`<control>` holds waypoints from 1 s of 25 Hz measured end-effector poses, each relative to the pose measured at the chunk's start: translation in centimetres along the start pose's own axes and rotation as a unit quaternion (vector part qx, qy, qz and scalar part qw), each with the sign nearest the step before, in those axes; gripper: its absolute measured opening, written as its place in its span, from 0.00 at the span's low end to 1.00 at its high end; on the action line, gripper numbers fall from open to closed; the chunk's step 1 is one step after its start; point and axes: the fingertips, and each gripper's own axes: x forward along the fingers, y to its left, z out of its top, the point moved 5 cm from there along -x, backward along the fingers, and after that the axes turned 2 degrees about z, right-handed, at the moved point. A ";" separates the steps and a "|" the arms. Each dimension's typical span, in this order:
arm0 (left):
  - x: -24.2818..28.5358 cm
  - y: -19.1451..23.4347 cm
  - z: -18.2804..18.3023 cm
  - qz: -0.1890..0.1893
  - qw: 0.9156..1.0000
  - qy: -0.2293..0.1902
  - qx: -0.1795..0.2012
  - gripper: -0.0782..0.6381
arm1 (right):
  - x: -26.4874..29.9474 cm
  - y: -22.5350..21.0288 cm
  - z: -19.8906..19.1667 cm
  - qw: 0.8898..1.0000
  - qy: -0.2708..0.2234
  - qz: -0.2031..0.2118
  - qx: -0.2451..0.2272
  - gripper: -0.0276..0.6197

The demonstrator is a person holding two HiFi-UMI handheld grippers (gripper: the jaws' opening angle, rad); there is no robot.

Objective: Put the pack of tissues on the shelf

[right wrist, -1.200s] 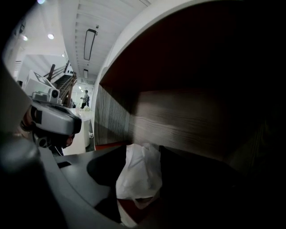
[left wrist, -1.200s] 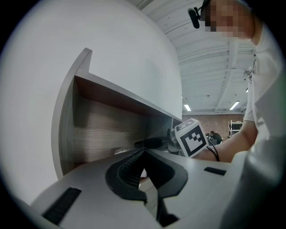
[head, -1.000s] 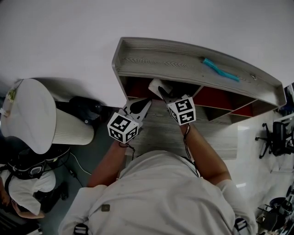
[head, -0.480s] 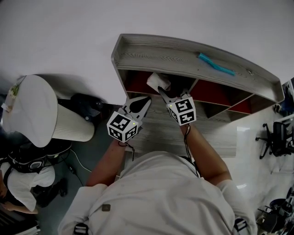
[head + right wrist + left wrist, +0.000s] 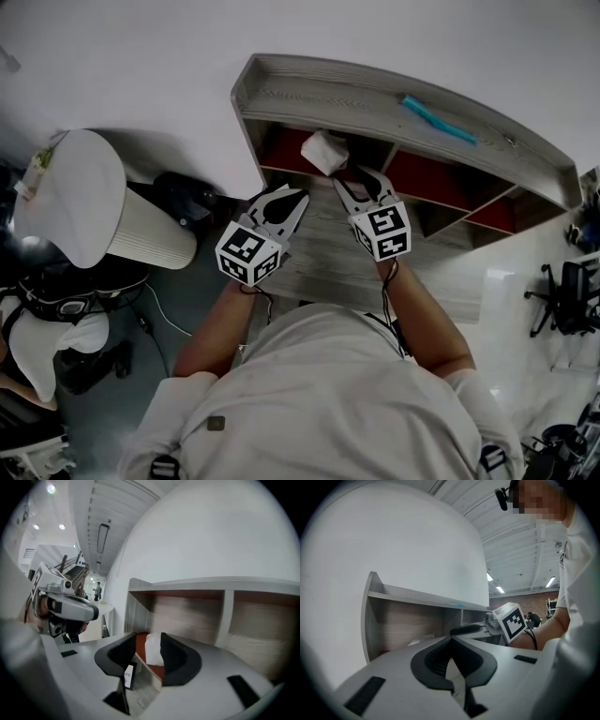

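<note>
Left claw: I read it pressed together, empty.
Right claw: apart, just been narrowing, gripping nothing.
Pack of tissues: in the shelf's leftmost compartment, just ahead.

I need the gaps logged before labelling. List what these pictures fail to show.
Tissue pack: head view, its far end lies under the top of the shelf.
Backs of the compartments: head view, hidden by that top.
Teal thing on top: head view, too small to name.
Shelf's right end: right gripper view, cut off by the picture's edge.
</note>
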 end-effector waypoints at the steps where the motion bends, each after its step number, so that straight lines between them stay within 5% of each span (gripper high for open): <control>1: -0.1 -0.5 0.1 0.004 1.000 0.000 0.001 0.13 | -0.7 0.0 -0.1 1.000 -0.001 0.005 0.002 0.30; 9: -0.3 -6.5 0.3 0.031 0.999 -0.008 -0.002 0.13 | -7.8 0.4 -0.3 0.998 -0.007 0.059 -0.013 0.14; 25: 0.1 -23.4 -1.1 0.030 0.999 -0.020 0.003 0.13 | -25.2 0.7 -4.3 0.991 -0.037 0.125 -0.016 0.07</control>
